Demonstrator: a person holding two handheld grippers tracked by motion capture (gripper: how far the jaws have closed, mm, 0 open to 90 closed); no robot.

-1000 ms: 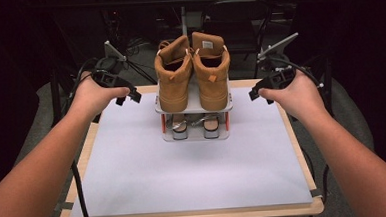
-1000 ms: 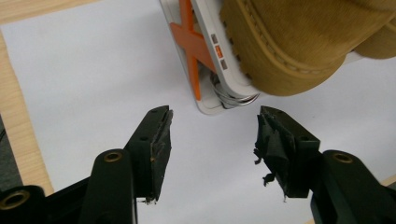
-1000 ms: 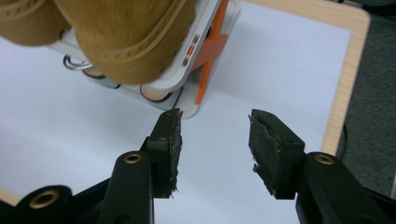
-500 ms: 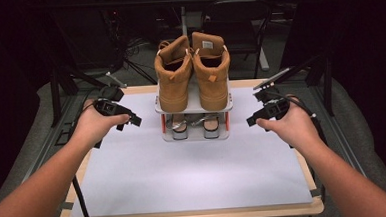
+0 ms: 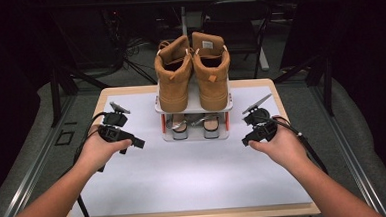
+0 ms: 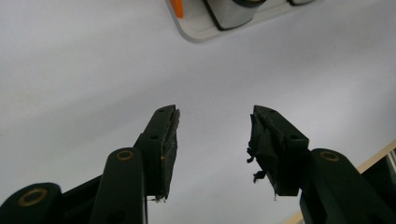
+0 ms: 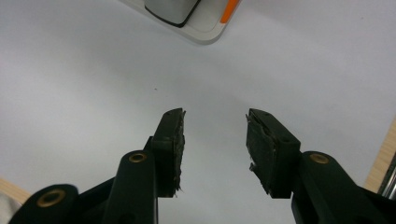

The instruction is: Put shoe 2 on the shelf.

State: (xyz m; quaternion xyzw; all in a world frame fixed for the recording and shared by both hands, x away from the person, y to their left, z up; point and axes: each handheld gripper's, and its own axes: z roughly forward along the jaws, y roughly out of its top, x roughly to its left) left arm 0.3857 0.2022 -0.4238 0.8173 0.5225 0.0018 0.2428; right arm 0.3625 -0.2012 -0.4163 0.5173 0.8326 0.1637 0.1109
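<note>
**While both grippers are hanging empty, the approach to the shoe rack is the step in hand**

As I am watching from the near edge outward, both forearms are reaching in low. The left gripper (image 5: pixel 139 144) and right gripper (image 5: pixel 245 142) are each standing apart, holding nothing; the right jaws have just been closing slightly. Beyond, the shoe rack (image 5: pixel 193 107) is sitting mid-table between them, carrying tan boots (image 5: pixel 193 73) above and another pair below. I am judging the next move needs a reach inward.

**Open desk on three sides, rack blocking the middle back**

We see bare white desk (image 5: pixel 195 183) along the front edge and toward both side edges. Only the shoe rack (image 5: pixel 194 108) with tan boots (image 5: pixel 193 73) stands in the way, by the back edge's middle.
</note>
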